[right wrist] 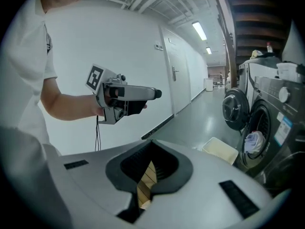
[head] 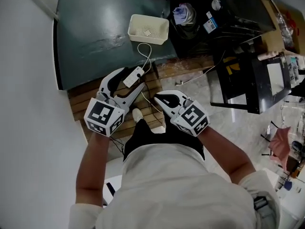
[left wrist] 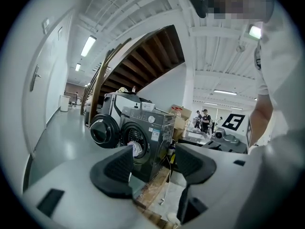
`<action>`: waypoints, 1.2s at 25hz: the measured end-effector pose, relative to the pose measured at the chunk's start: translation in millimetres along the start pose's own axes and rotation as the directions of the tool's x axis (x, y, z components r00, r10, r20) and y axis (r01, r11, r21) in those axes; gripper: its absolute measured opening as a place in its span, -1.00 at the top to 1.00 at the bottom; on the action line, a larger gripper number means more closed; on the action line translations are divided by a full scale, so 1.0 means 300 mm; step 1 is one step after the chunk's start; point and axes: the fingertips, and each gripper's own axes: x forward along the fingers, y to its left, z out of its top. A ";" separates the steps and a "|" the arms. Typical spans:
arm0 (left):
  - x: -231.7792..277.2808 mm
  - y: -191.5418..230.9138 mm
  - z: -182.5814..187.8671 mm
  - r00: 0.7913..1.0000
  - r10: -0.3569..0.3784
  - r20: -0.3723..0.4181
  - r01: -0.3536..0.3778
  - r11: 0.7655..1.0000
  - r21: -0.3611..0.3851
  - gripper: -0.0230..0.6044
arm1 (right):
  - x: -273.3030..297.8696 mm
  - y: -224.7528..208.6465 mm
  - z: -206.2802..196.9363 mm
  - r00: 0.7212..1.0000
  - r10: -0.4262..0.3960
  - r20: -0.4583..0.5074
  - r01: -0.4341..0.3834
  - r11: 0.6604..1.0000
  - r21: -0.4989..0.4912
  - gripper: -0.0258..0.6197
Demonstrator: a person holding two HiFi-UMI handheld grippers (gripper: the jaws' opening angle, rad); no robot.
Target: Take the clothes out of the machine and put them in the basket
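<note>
Judging by how things lie, the task has barely started. The machine [left wrist: 148, 142] stands with its round door [left wrist: 104, 131] swung open, so that step needs no doing. The clothes [left wrist: 137, 149] are inside, a pale bundle bulging out of the drum mouth. How much more lies behind it cannot be seen.

The basket [head: 143, 38] sits on the floor just in front of the machine, and from the head view it looks empty, its perforated bottom bare. No garment has been moved across yet.

Neither tool carries anything. The left gripper [left wrist: 153, 162] has its fingers standing moderately apart with only air between them, and the machine is framed in the gap far beyond. The right gripper [right wrist: 150, 163] has its fingers drawn together at the tips, with nothing caught in them. Only a sliver of the wooden pallet [head: 90, 99] underfoot shows through the slit.

Both are held out in front of the person, well apart from the drum and the basket alike.

Nearly everything is left to do:
- close the distance to the machine
- reach into the drum mouth
- pinch the bundle and draw it clear of the door
- let it go over the basket
- repeat until the drum is empty
</note>
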 end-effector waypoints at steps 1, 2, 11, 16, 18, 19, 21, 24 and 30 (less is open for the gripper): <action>0.017 0.017 0.014 1.000 -0.009 0.002 0.009 1.000 0.000 0.07 | 0.013 -0.019 0.016 1.000 -0.007 0.004 0.007 1.000 -0.001 0.91; 0.036 0.036 0.026 1.000 -0.018 0.003 0.018 1.000 0.004 0.07 | 0.029 -0.039 0.031 1.000 -0.014 0.010 0.014 1.000 -0.003 0.91; 0.365 0.245 0.030 0.996 -0.077 -0.050 0.076 0.997 -0.012 0.03 | 0.213 -0.394 0.001 0.998 -0.052 0.018 0.050 0.994 0.098 0.91; 0.649 0.388 -0.031 0.989 -0.114 -0.094 0.113 0.993 -0.020 0.01 | 0.331 -0.695 -0.072 0.996 -0.091 -0.001 0.090 0.982 0.166 0.91; 0.762 0.435 -0.060 0.984 -0.137 -0.110 0.136 0.991 -0.020 0.00 | 0.376 -0.786 -0.111 0.995 -0.102 -0.016 0.104 0.980 0.167 0.91; 0.822 0.456 -0.072 0.981 -0.154 -0.117 0.152 0.988 -0.020 -0.02 | 0.399 -0.829 -0.130 0.993 -0.111 -0.028 0.114 0.981 0.157 0.91; 0.939 0.490 -0.094 0.974 -0.187 -0.129 0.187 0.982 -0.020 -0.02 | 0.444 -0.909 -0.165 0.991 -0.126 -0.046 0.131 0.981 0.140 0.91; 1.109 0.529 -0.136 0.962 -0.231 -0.148 0.231 0.973 -0.020 -0.05 | 0.514 -1.010 -0.216 0.990 -0.129 -0.055 0.136 0.977 0.163 0.91; 1.437 0.590 -0.244 0.932 -0.296 -0.207 0.307 0.952 0.021 -0.18 | 0.665 -1.190 -0.343 0.977 -0.183 -0.105 0.200 0.962 0.183 0.91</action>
